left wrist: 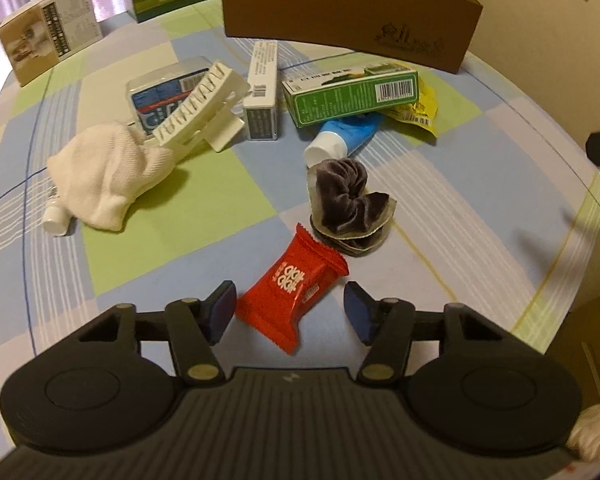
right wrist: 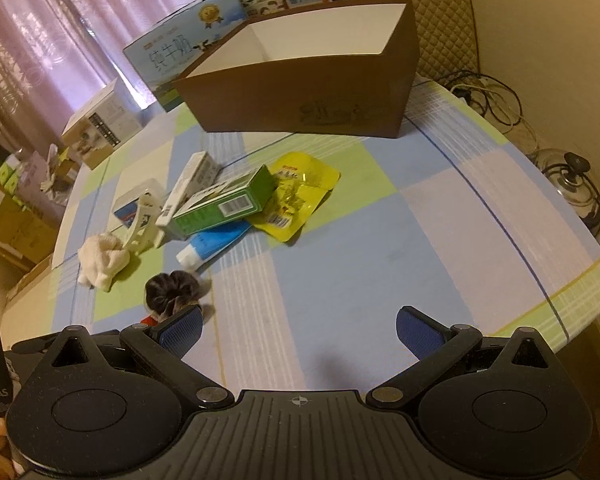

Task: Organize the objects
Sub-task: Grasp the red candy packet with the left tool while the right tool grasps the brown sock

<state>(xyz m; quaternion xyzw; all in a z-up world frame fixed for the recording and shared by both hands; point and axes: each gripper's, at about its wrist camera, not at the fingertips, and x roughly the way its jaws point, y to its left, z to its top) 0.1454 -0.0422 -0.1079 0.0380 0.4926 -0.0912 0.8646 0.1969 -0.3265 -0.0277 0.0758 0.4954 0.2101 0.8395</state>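
- The red snack packet (left wrist: pixel 290 304) is lying between the fingers of the left gripper (left wrist: pixel 290 312), closer to its left pad; from here the risk is that the jaws, if closing unevenly, would be pushing the slick wrapper sideways along the checked tablecloth (left wrist: pixel 204 240) rather than pinching it.
- The packet is sitting at an angle to the jaw line, so a squeeze could be catching only a crimped end, and the packet might then be slipping out on the way up.
- Just ahead of the left gripper and a little to its right, the dark velvet scrunchie (left wrist: pixel 346 196) is resting on a small stack of flat discs; a forward drift would be nudging it.
- Further ahead, the brown open box (left wrist: pixel 352 12) is standing at the far side of the table, likely the place things are meant to go; the cluttered pile of the green carton (left wrist: pixel 348 94), blue tube (left wrist: pixel 342 136) and yellow pouch (left wrist: pixel 418 110) is lying in the path toward it.
- The left gripper is standing moderately wide, gripping nothing; whether its left pad is touching the wrapper is hard to tell.
- The right gripper (right wrist: pixel 298 330) is spread wide over bare cloth, empty, with the scrunchie just beyond its left finger.
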